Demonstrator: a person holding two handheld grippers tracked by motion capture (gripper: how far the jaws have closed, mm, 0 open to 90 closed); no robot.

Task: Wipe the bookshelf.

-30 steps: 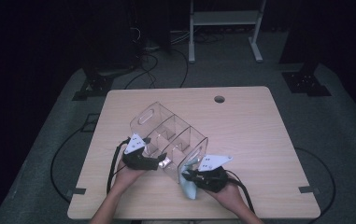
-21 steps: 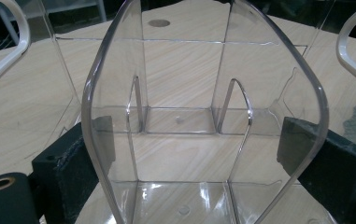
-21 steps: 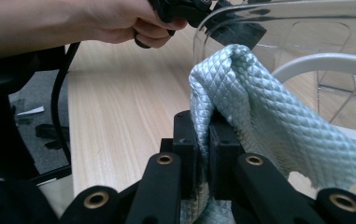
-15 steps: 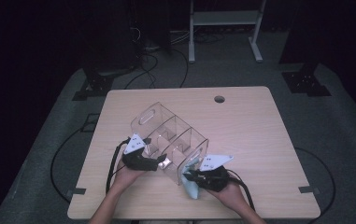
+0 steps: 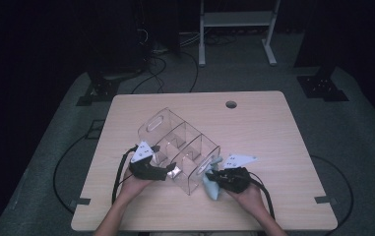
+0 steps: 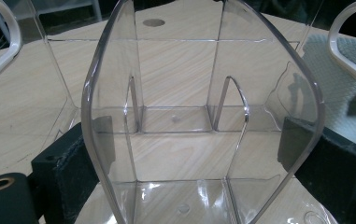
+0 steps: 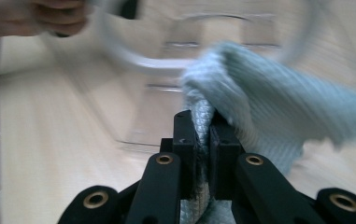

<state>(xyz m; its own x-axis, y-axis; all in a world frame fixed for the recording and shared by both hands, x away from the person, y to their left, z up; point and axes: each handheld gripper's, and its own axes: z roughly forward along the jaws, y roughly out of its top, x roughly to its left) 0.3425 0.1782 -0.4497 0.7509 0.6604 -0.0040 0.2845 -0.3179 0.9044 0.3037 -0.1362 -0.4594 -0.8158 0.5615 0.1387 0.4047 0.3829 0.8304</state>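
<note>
- The clear organiser (image 5: 179, 150) sits near the table's (image 5: 273, 128) centre, towards six o'clock.
- The left gripper (image 5: 168, 173), at the organiser's eight o'clock, has its jaws spread wide, clamping the organiser's near end wall.
- The right gripper (image 7: 202, 135), at the organiser's four o'clock, pinches a pale blue cloth (image 7: 259, 112) between narrow jaws, against the organiser's end.

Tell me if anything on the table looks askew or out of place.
The clear plastic organizer sits diagonally across the table, not square to its edges. The left gripper clamps its near wall while the right gripper holds a light blue cloth against its end.
</note>
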